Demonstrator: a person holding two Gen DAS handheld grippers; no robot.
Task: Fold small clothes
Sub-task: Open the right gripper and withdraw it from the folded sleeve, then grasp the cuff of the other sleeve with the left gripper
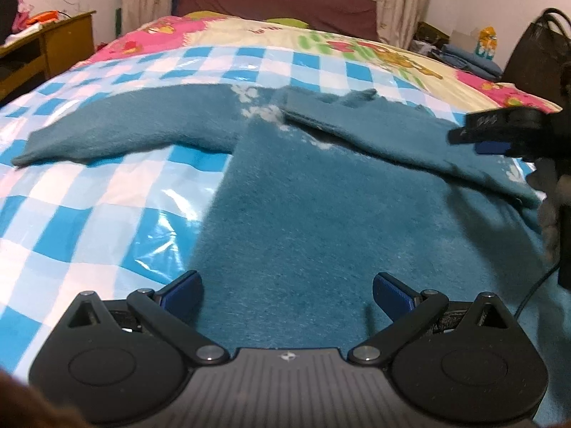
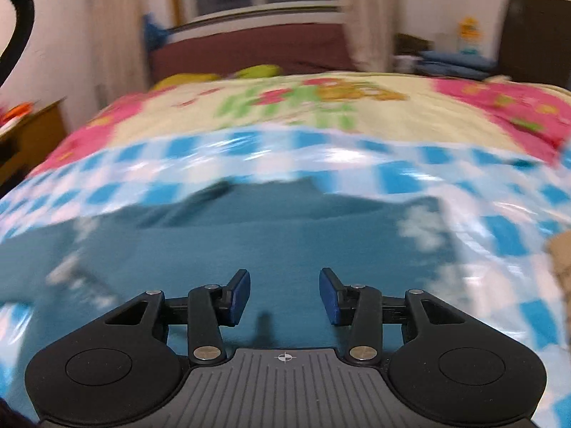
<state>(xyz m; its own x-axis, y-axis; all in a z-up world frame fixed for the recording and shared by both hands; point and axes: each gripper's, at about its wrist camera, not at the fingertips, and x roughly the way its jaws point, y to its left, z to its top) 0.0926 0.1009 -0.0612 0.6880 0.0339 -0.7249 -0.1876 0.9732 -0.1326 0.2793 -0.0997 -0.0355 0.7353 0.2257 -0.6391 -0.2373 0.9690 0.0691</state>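
1. The teal fleece sweater with white flecks (image 1: 321,196) lies spread on a glossy blue-and-white checked plastic sheet (image 1: 89,192) that covers the bed. That sheet looks slick, so a pull on one edge could drag the whole garment along instead of folding it.
2. One sleeve (image 1: 117,128) stretches out flat toward the left of the left wrist view, while the other (image 1: 374,128) is already folded across the chest. Its fold looks loose, and a careless brush from the right gripper (image 1: 492,146), which hangs just beside it, could flip it back open.
3. The right wrist view is smeared by motion. A pinch made at that speed would probably miss the edge or gather both fabric layers.
4. The left gripper (image 1: 285,292) hovers over the sweater body with its jaws spread wide and nothing between them. The fabric lies below and ahead of the blue pads (image 1: 182,292), apparently untouched.
5. The right gripper's jaws stand partly apart and empty, with the teal cloth under and in front of them.
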